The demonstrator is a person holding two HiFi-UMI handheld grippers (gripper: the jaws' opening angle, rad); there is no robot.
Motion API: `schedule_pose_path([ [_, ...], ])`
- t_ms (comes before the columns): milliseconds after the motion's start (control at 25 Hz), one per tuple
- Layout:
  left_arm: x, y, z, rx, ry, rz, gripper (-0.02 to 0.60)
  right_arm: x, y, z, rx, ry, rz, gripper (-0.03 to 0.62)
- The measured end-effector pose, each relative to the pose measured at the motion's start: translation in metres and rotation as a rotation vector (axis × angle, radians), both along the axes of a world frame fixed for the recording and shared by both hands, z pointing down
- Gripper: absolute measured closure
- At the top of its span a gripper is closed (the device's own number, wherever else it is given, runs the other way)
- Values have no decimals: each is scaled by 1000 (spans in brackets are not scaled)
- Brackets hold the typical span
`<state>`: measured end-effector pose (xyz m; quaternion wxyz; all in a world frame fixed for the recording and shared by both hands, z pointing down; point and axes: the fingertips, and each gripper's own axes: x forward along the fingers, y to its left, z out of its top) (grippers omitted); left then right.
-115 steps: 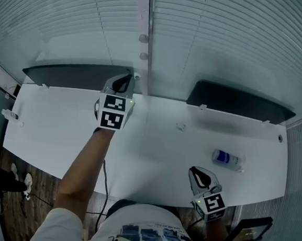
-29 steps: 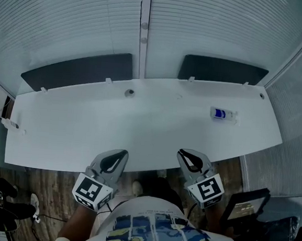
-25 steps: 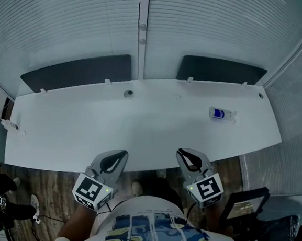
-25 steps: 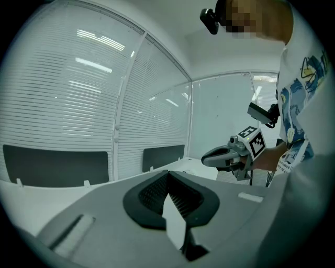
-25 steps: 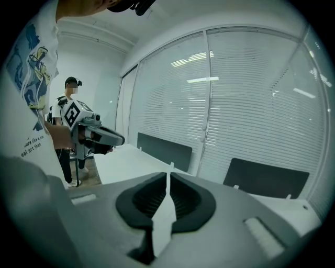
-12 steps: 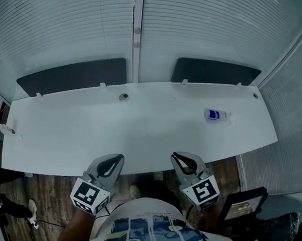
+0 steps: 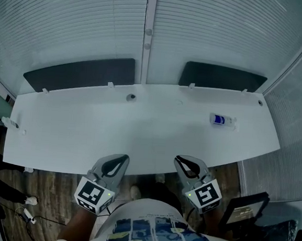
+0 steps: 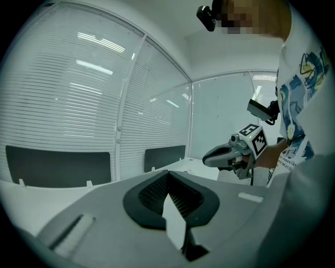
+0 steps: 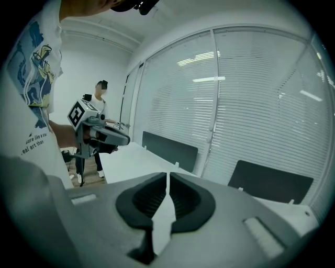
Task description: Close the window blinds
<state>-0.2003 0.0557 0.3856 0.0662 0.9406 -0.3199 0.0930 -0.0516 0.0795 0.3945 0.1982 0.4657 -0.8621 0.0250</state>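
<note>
The window blinds (image 7: 70, 26) hang lowered over both panes, with their slats lying nearly flat; a beaded cord (image 7: 147, 38) runs down the post between the panes. My left gripper (image 7: 111, 166) hovers at the front edge of the white table (image 7: 139, 134), shut and empty. My right gripper (image 7: 189, 167) is beside it, also shut with nothing between its pads. In the left gripper view, the closed left gripper (image 8: 168, 175) points toward the blinds (image 8: 63, 104), and the right gripper (image 8: 230, 154) shows off to the side. The right gripper view shows the shut right gripper (image 9: 167, 179) and the left gripper (image 9: 102, 135).
Two dark panels (image 7: 81, 73) (image 7: 223, 76) stand at the table's back edge. A small bottle (image 7: 222, 120) lies at the right of the table, and a small round fitting (image 7: 131, 97) sits near the middle back. A person (image 9: 100, 104) stands far off at the left.
Several seconds ago my left gripper was up at the cord by the window post. It is now drawn back to the table's front edge. Over the last second, both grippers have barely moved.
</note>
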Motion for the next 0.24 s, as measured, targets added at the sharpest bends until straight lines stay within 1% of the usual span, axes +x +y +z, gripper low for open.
schedule_pose_path([
  [240,2,-2,0,-5,-4,15,574,2,0,3,-13,7,12,582],
])
